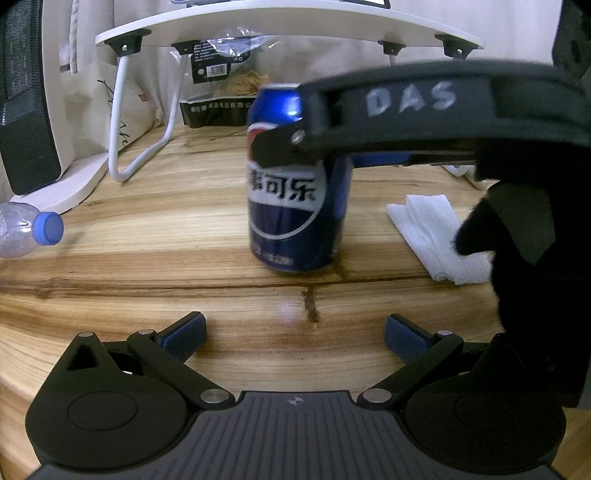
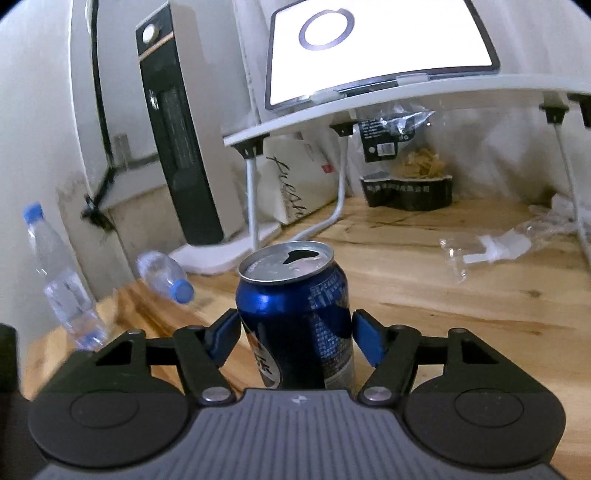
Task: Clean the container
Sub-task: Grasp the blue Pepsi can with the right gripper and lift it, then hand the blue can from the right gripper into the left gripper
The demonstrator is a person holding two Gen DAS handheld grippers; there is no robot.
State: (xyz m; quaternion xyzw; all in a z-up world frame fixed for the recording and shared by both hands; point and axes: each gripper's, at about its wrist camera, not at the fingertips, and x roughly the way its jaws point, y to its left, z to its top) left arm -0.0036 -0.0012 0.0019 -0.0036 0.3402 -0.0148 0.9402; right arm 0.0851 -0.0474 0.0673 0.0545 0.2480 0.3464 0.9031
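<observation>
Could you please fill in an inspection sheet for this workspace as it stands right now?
Surface: wooden table, bare in front of the left gripper.
Job's things: opened blue can, upright; folded tissue lying beside it.
Clutter: bottle lying on its side; snack bag; plastic wrapper.
Grippers: right gripper closed on the can; left gripper open, empty.
Cables: nothing seen.
Surroundings: white stand, heater, curtain behind.
</observation>
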